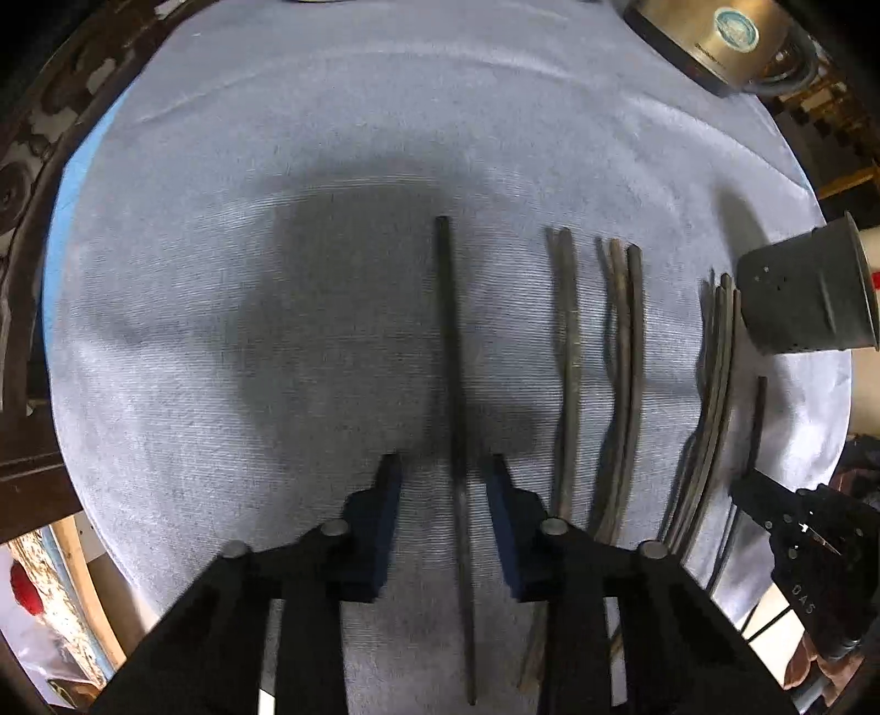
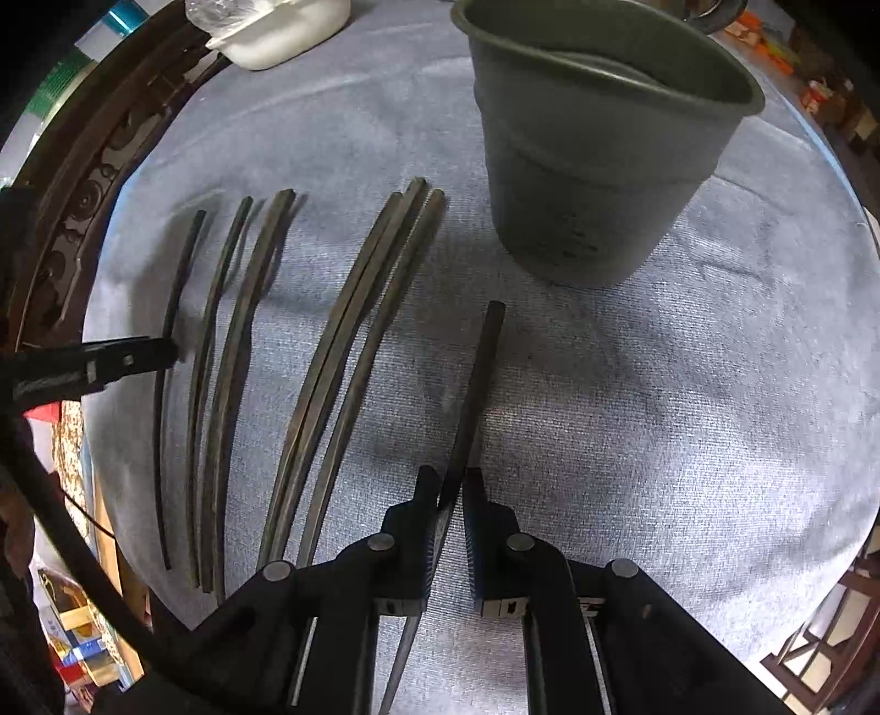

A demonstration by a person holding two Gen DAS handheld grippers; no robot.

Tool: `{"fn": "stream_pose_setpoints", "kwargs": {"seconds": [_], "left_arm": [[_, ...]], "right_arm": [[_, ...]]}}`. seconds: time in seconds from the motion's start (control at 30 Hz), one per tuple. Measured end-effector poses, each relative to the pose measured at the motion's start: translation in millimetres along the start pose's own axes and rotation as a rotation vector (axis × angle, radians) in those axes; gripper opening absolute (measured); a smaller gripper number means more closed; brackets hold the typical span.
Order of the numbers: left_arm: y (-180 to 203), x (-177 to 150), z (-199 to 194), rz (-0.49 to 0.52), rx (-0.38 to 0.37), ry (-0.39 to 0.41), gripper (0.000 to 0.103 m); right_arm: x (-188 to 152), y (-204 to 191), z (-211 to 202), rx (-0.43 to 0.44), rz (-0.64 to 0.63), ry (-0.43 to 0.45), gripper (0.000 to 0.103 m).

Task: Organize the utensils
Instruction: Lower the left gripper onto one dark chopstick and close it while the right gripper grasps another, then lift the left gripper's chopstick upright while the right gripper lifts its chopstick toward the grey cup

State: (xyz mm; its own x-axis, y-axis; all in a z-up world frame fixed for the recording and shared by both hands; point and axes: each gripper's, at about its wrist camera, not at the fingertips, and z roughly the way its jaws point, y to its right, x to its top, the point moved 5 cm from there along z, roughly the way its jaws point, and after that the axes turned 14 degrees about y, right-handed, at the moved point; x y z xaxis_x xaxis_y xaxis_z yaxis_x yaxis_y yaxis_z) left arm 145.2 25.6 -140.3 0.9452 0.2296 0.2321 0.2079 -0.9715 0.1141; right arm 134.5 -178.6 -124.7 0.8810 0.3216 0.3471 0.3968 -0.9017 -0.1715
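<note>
Several dark chopsticks lie side by side on a blue-grey cloth. In the left wrist view my left gripper is open, its fingers on either side of a single dark chopstick that lies on the cloth. In the right wrist view my right gripper is shut on another dark chopstick, which points toward a grey metal utensil cup standing just ahead. The cup also shows at the right edge of the left wrist view. More chopsticks lie to the left.
A white container sits at the far edge of the cloth. A metal appliance stands at the far right corner. The dark carved table rim runs along the left. The left gripper shows at the left of the right wrist view.
</note>
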Motion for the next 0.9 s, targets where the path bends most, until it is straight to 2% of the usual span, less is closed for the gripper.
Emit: {"fn": "stream_pose_setpoints", "kwargs": {"seconds": [0.07,0.33,0.5,0.6,0.67,0.77,0.83,0.9], "left_arm": [[2.0,0.6,2.0,0.001,-0.009,-0.027,0.007],[-3.9,3.8,6.8,0.027,-0.068,-0.114,0.006],[-14.9,2.5,0.8,0.027,-0.081,-0.086,0.006],[-22.3,0.7,-13.3,0.011,-0.100,-0.031,0.006],[-27.1,1.7,-30.7,-0.012,-0.120,0.040,0.006],[-38.1,10.2,-60.5,-0.055,-0.144,0.161,0.006],[-42.8,15.0,-81.2,-0.077,-0.132,0.235,0.006],[-45.4,17.7,-107.4,-0.094,-0.121,0.342,0.006]], "right_arm": [[4.8,-2.8,10.9,0.005,-0.016,-0.006,0.011],[8.7,-5.8,12.0,0.024,-0.064,-0.053,0.011],[13.3,-6.1,10.3,0.031,-0.053,-0.055,0.011],[10.9,-7.4,6.0,0.057,-0.025,-0.027,0.008],[8.9,-9.2,-0.5,0.066,-0.015,0.010,0.007],[8.9,-14.1,-21.9,0.087,0.003,0.106,0.007],[12.1,-13.0,-38.9,0.094,0.032,0.182,0.007],[16.3,-8.1,-58.2,0.074,0.056,0.276,0.007]]}}
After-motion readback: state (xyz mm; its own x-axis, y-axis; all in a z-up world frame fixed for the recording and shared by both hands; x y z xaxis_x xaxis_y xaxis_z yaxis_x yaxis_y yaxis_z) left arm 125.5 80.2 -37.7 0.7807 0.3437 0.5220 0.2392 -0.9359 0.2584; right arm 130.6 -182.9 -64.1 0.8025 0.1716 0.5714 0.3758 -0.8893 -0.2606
